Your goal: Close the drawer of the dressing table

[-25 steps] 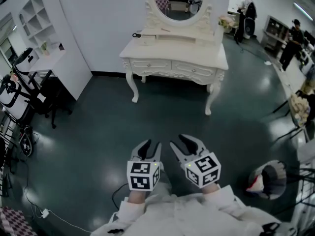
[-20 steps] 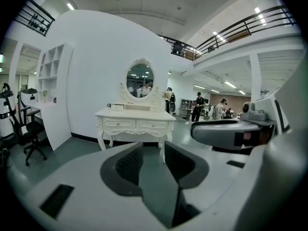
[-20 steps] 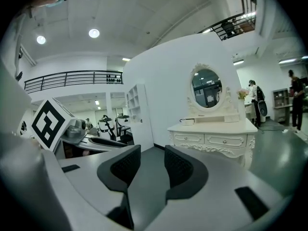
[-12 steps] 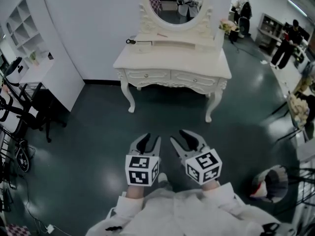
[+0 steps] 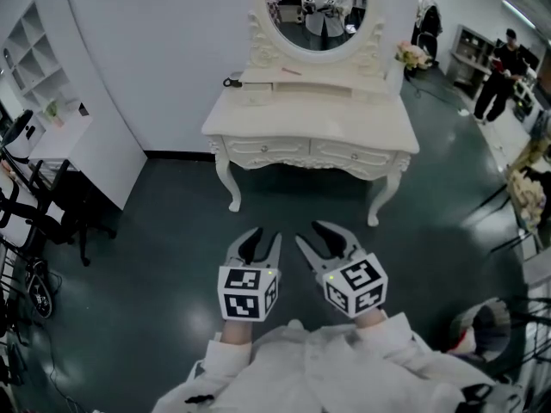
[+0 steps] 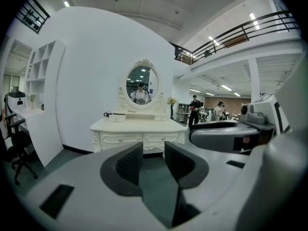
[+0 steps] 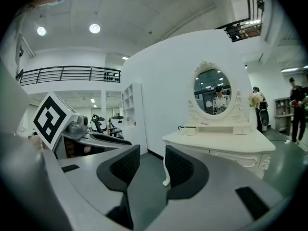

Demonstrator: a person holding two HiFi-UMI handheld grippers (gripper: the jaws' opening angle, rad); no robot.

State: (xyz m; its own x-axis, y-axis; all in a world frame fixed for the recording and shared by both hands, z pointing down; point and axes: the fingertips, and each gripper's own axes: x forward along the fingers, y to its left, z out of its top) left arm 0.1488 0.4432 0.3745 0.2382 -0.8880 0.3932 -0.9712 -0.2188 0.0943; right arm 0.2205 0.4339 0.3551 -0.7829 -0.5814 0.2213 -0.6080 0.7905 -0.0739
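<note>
Left hand-held gripper point(image 5: 263, 237): jaws spread, nothing between the pads, only dark floor point(image 5: 155, 256) in the gap. Right hand-held gripper point(image 5: 310, 233): jaws also apart and opening right now, and empty. In its own view a table leg point(image 7: 166, 110) shows past the gap, well off, not between the pads.

Both sit side by side at the near edge of the head view, low over the floor, pointing far. They're roughly level with each other. The right one's tips look a touch farther ahead, so I'd call it marginally nearer.

Target is the dressing table point(image 5: 310, 132), far and straight ahead, well apart from both. No contact with anything yet.
- Long axis runs left-right across the view.
- Drawer fronts face near, so the closing push should go near-to-far, square to that axis.
- The left drawer front point(image 5: 265, 149) lines up roughly with the left hand-held gripper. The right drawer front point(image 5: 355, 154) sits a bit right of the right one.
- Both fronts look about flush from here. I can't tell which drawer is out, or whether it's one in the small upper tier point(image 5: 301, 76) under the oval mirror point(image 5: 315, 7).

My read: this is the approach phase and the drawer is untouched. The gap has to close first, then pick the open drawer.

Left gripper view has the table dead centre above the jaws. In the right gripper view it sits off to the right.
</note>
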